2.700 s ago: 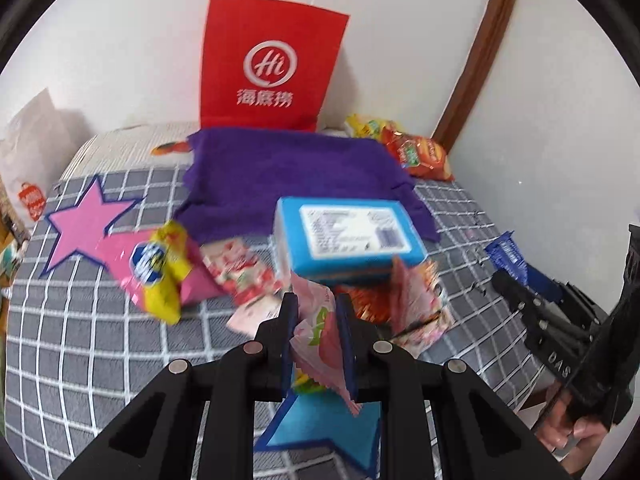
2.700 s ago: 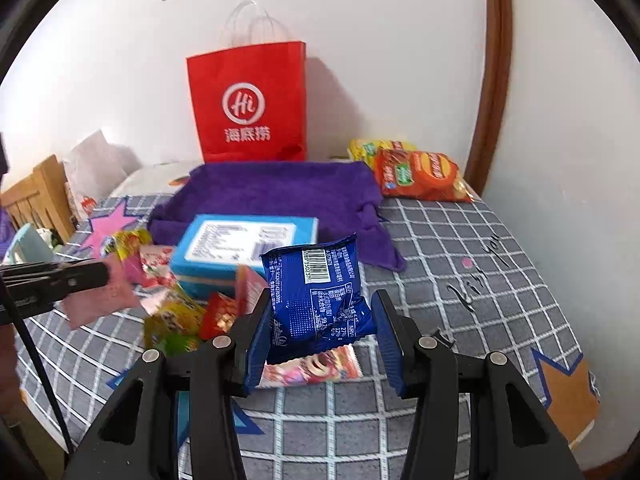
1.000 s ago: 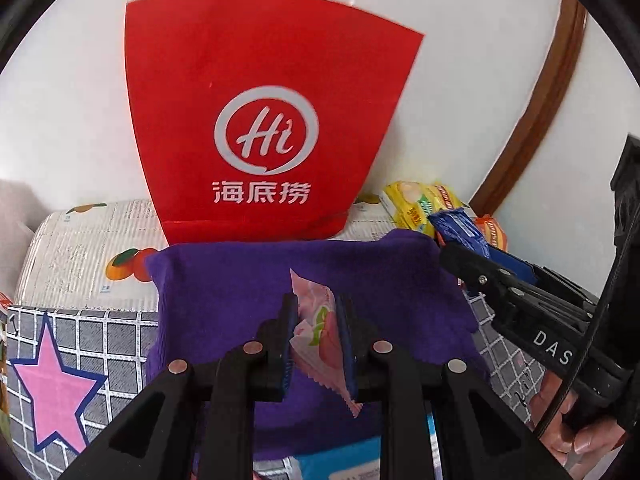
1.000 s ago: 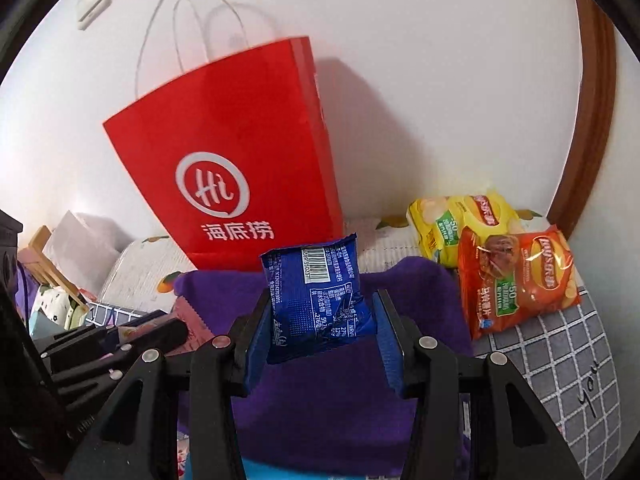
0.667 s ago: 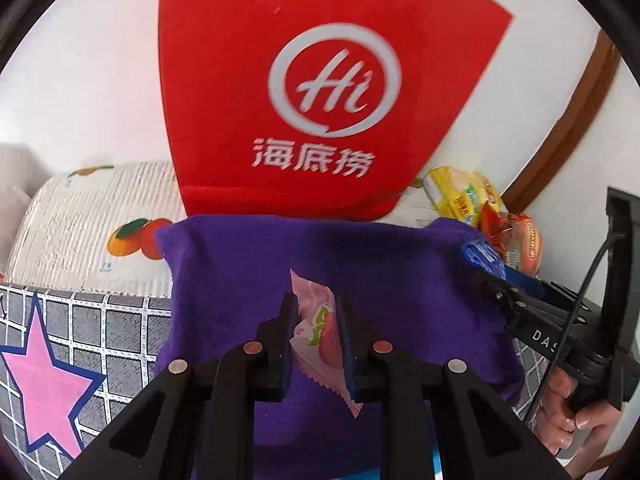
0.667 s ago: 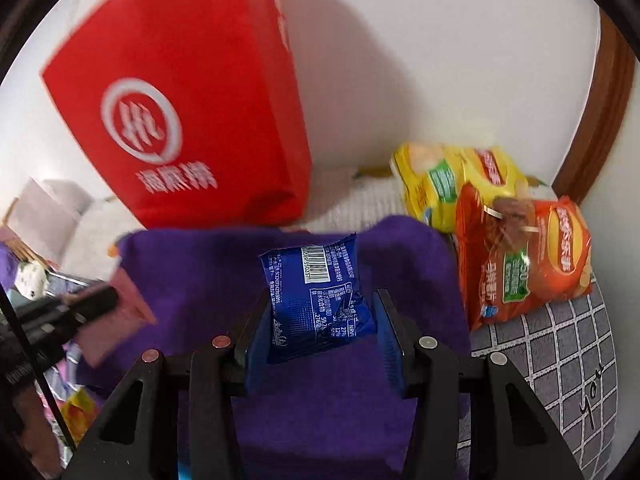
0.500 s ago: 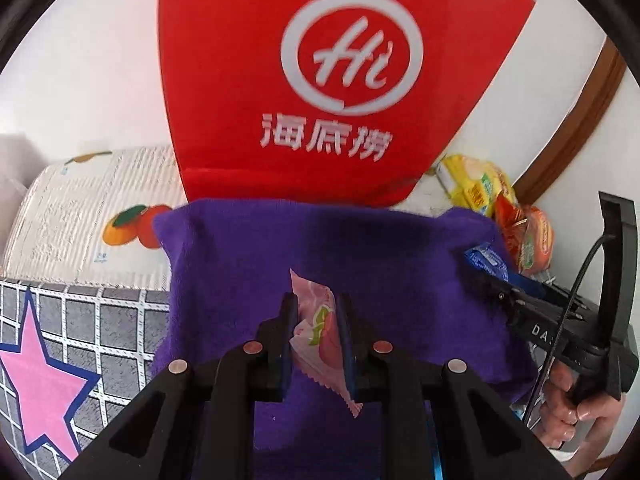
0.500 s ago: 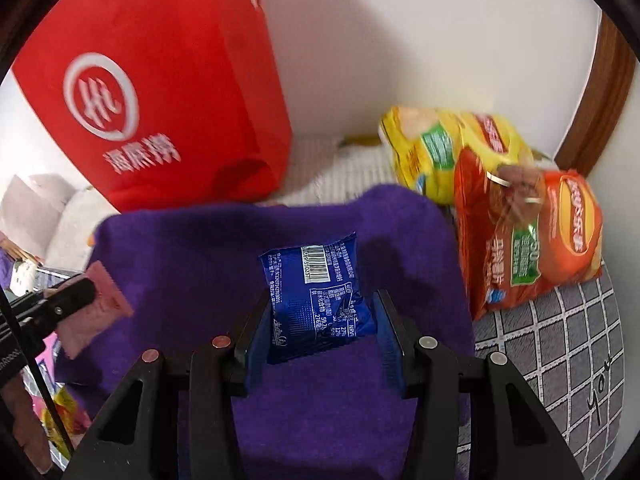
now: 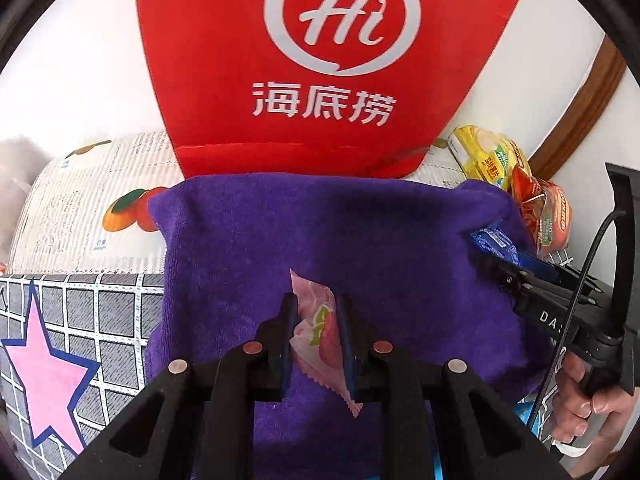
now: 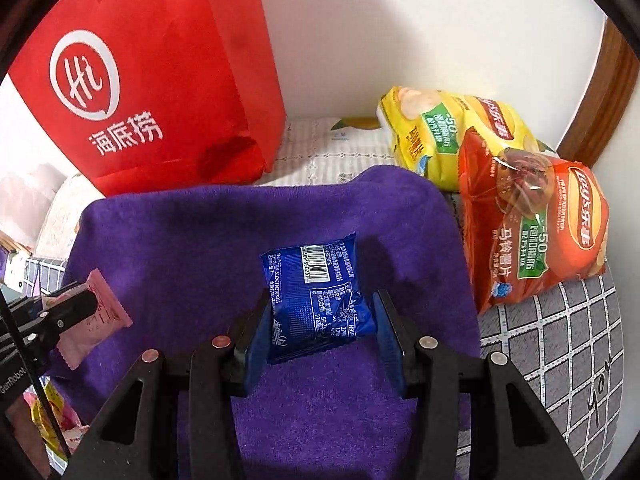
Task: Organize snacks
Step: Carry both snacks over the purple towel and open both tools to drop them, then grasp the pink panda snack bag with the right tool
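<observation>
Pink and thin, the small snack packet stands on edge between the two pads of the left gripper, which are pressed together on it. Its long axis runs along the fingers, away from the camera: one pointed corner sticks out forward past the fingertips, and the serrated end hangs down and back below them. The gripper points steeply down at the purple towel, and the packet is above the middle of it; whether it touches the cloth I cannot tell.

The blue snack packet sits between the pads of the right gripper, which clamp it by its two side edges. It lies flat toward the camera, with the barcode at the far end, so its long axis also goes forward and a little to the left. This gripper too is tilted down over the towel, on the right half of it. In the left wrist view a hand grips the handle of the right tool at the picture's right edge.

Behind the towel a red paper bag stands upright against the white wall. To the right of the towel lie a yellow chip bag and an orange chip bag, the orange one partly over the yellow. The grey checked cloth covers the table, with a pink star on it at the left.
</observation>
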Motion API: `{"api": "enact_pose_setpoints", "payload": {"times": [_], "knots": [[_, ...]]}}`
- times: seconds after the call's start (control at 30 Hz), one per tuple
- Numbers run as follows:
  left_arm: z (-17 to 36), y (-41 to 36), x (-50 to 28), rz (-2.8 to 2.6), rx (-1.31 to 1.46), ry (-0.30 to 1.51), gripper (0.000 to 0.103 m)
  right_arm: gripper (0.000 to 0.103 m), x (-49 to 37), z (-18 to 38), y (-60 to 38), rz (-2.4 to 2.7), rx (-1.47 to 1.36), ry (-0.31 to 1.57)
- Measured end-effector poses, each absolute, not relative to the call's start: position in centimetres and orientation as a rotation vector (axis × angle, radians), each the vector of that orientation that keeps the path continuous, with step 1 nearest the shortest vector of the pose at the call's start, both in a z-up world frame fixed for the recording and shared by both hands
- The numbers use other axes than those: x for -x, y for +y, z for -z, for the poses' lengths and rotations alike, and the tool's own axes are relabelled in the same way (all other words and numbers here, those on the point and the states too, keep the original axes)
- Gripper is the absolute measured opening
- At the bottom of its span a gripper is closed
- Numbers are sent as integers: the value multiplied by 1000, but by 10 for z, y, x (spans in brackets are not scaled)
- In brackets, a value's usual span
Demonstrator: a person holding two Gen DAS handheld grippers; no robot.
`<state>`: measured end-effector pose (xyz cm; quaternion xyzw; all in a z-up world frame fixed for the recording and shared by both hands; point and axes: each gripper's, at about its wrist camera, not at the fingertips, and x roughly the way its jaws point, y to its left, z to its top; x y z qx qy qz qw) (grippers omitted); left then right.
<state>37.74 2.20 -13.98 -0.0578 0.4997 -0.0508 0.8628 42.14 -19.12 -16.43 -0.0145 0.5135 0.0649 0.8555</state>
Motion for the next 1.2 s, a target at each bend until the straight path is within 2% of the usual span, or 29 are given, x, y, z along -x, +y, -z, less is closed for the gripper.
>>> {"api": "enact_pose_setpoints", "payload": {"times": [0.3, 0.5, 0.6, 0.67, 0.7, 1.03, 1.2], "knots": [[147, 30, -380, 85, 139, 1077, 20, 49, -422, 169, -182, -143, 62, 1102], [148, 33, -379, 82, 142, 1086, 21, 57, -425, 178, -182, -144, 54, 1144], [146, 34, -378, 80, 141, 1091, 26, 61, -425, 175, -184, -155, 31, 1144], [144, 34, -376, 69, 136, 1090, 46, 66, -422, 172, -183, -157, 32, 1136], [142, 34, -376, 59, 123, 1083, 49, 66, -420, 169, -183, -150, 37, 1127], [116, 28, -366, 48, 99, 1027, 51, 66, -410, 133, -186, -110, 28, 1024], [89, 22, -353, 52, 83, 969, 56, 66, -399, 103, -186, -113, 16, 966]]}}
